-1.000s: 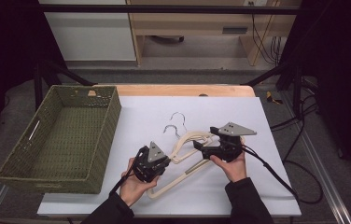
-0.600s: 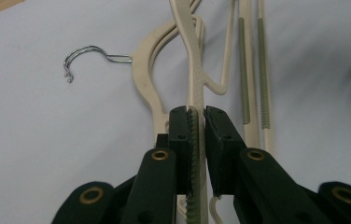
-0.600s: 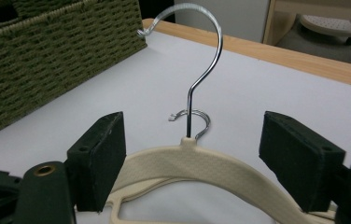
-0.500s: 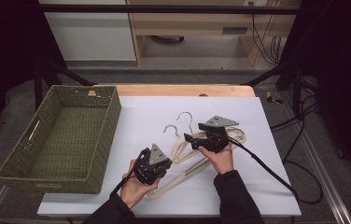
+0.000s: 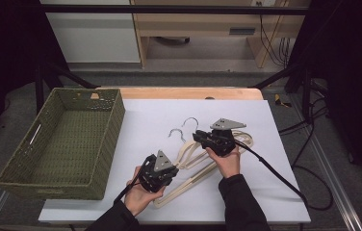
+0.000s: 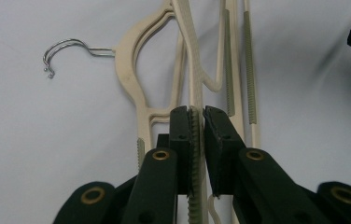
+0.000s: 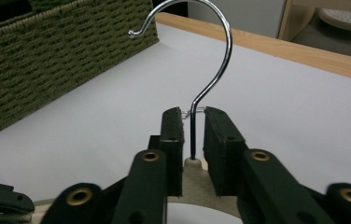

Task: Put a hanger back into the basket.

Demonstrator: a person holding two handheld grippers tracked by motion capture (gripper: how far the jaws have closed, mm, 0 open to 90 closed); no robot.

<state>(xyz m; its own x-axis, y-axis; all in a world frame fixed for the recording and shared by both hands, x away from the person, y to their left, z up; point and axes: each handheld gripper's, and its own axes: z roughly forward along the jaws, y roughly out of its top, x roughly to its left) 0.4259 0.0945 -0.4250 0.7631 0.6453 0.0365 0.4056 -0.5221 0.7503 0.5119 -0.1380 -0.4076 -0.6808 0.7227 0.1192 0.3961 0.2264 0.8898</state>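
Two cream hangers [image 5: 203, 156] lie stacked on the white table cover [image 5: 275, 192], just to the right of the green woven basket [image 5: 68, 139], their metal hooks [image 5: 181, 130] pointing away from the person. The right gripper [image 5: 203, 137] has just been closing its jaws around the upper hanger's hook stem [image 7: 193, 135], right above the neck; the stem sits between the pads, which are drawn in close around it. The left gripper [image 5: 157, 174], nearer the basket's front corner, is clamped on a ribbed hanger arm [image 6: 194, 135].

To separate the hangers cleanly, the left grip should likely pin the lower one flat while the right lifts straight up by the neck, slowly, so the bars do not snag.

Both hands come in low, knuckles up, grippers angled toward each other over the hangers.
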